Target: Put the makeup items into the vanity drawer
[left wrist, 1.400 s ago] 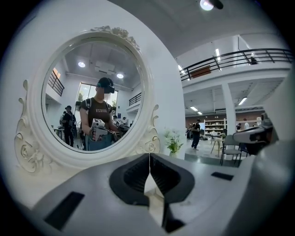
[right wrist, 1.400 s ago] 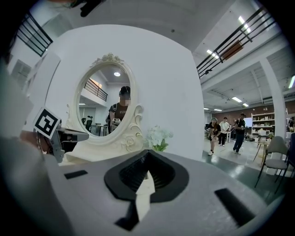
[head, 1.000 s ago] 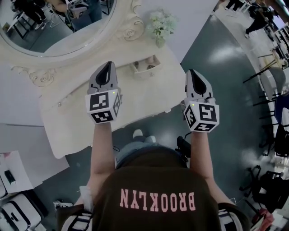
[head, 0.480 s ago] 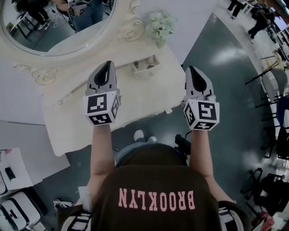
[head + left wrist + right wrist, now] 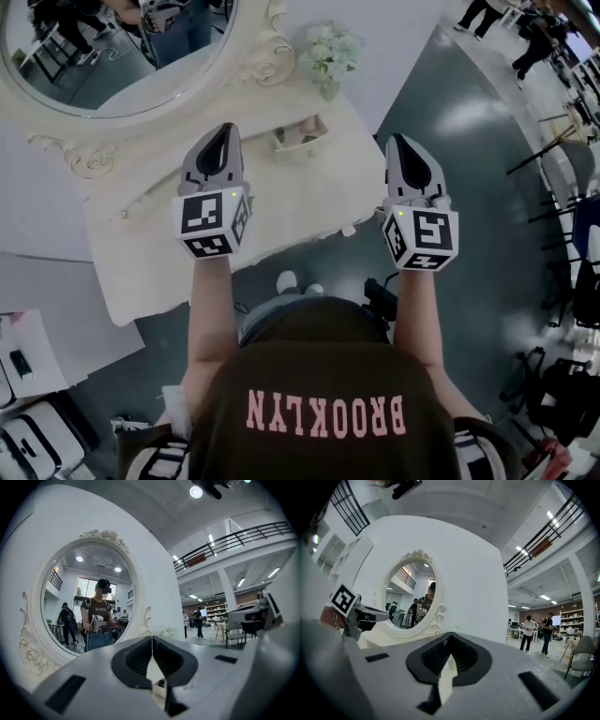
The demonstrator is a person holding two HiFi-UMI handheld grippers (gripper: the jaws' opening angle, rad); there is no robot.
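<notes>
Head view shows a person standing at a white desk (image 5: 281, 202) under an oval mirror (image 5: 112, 47), with flowers (image 5: 330, 52) at the back right corner. The left gripper (image 5: 222, 139) and right gripper (image 5: 400, 145) are held level and side by side over the front of the desk, pointing toward the mirror. Each gripper view shows its jaws pressed together tip to tip with nothing between them. The makeup items (image 5: 307, 139) appear to be the few small things in a little open tray (image 5: 281, 150), which stands on the desk ahead of the grippers and between them, nearer the left one. They are too small to tell apart. No drawer front can be made out from above, so I cannot tell whether the drawer is open or what it holds. The tray's contents may be all of the items or only those left over. Such pieces are probably light and stiff, with smooth plastic or glass cases that could slip or roll under a pinch. Any caps may be loose. A hold across the middle of the body, with the jaws square to its long side, seems safest, and it needs only gentle pressure. The tray's low walls crowd the items, so coming at one from above would suit better than from the side.
</notes>
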